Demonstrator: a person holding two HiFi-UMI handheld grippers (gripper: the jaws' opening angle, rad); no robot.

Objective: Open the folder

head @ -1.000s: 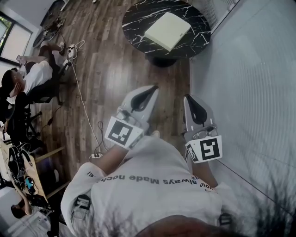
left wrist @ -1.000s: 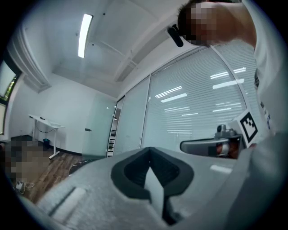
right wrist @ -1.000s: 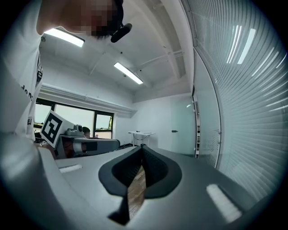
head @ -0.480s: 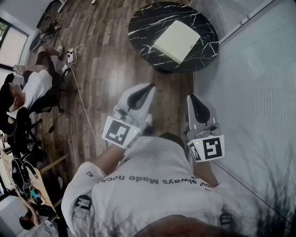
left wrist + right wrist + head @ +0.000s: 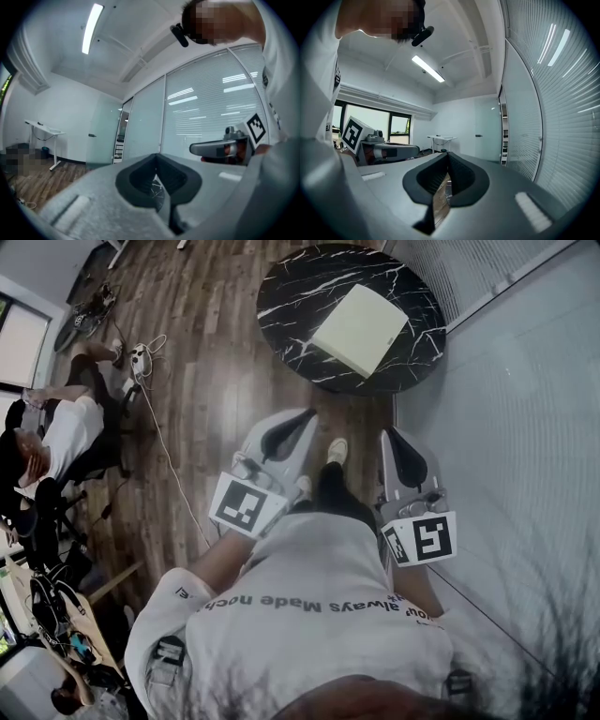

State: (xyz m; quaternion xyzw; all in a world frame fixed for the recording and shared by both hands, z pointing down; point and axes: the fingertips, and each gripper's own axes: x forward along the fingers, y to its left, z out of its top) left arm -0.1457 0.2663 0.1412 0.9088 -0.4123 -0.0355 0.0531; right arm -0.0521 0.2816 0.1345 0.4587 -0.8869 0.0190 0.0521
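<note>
Dark plank floor (image 5: 216,390) fills most of the head view, with a frosted glass wall (image 5: 506,409) running down its right side. Nearest the camera is the wearer's white shirt (image 5: 319,606), and both arms reach out from it toward the round black marble desk (image 5: 281,296).

The left tongs (image 5: 306,418) are clenched: in the left gripper view the two dark pads meet at the tips and nothing sits between them. The right tongs (image 5: 393,436) are clenched too, pads pressed together and empty in the right gripper view. Both point roughly level toward the desk and are well short of its near rim. The left pair lines up with the desk's middle, the right pair with its right edge, close to the glass wall. Each carries its marker cube at the end away from the desk. Between the two, a white shoe (image 5: 337,451) is on the floor just short of the desk's base.

On the desk lies the folder (image 5: 361,329), a pale square lying flat and looking closed, turned cornerwise on the right half of the top. Neither pair of tongs touches it.

Left of the desk and well apart from it, a white power strip (image 5: 141,357) lies on the floor with a cable trailing from it. Farther left still, a seated person (image 5: 56,427) is in a chair.
</note>
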